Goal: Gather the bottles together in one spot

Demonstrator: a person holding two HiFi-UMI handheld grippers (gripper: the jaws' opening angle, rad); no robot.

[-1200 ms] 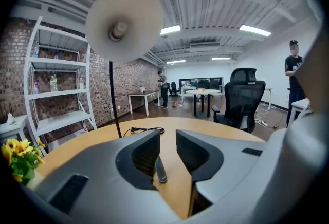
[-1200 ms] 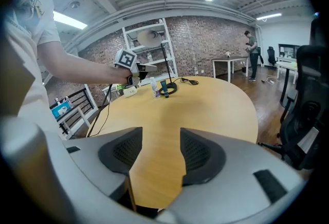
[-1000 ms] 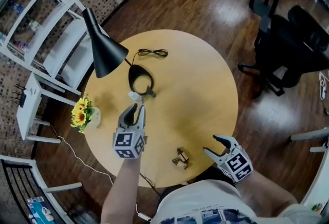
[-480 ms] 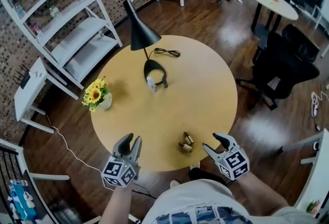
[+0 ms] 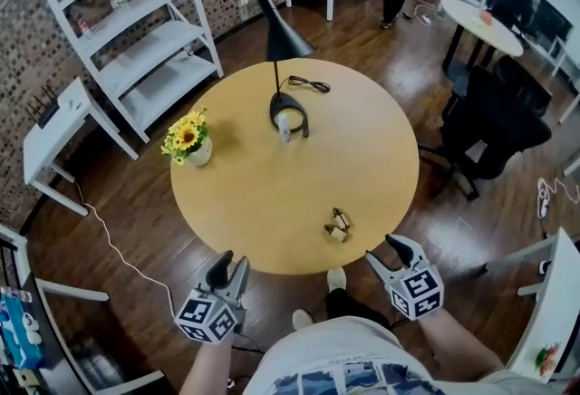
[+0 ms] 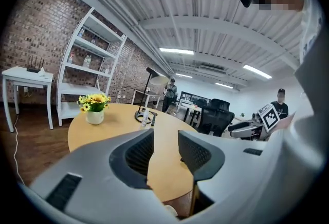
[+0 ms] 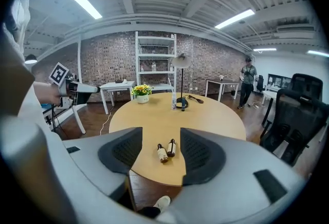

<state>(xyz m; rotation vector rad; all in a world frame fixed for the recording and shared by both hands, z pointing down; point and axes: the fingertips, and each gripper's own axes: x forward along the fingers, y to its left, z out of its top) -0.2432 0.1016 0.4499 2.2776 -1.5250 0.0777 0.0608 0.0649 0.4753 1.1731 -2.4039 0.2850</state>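
two brown bottles together near the table edge, both grippers off the table and empty

in the head view the round wooden table (image 5: pixel 272 194) fills the middle of the frame. two brown bottles (image 5: pixel 337 226) lie on their sides, touching or nearly so, at the lower right of the tabletop, close to its near edge. a small clear bottle (image 5: pixel 285 126) stands well apart from them, toward the top of the table, just beside the base of the black lamp (image 5: pixel 283 44). a pot of sunflowers (image 5: pixel 190 141) sits at the table's left edge, and a black cable (image 5: pixel 311 85) lies beyond the lamp.

the left gripper (image 5: pixel 230 264) hangs at the lower left of the frame, off the tabletop and over the wooden floor. its jaws have just been opening and stand apart with nothing between them.

the right gripper (image 5: pixel 384 253) is at the lower right, just off the table edge and near the brown bottles. its jaws are spread and hold nothing; in the right gripper view the two bottles show in the gap between the jaws but lie further off on the table, untouched.

a white shelf unit (image 5: pixel 127 31) stands at the upper left.
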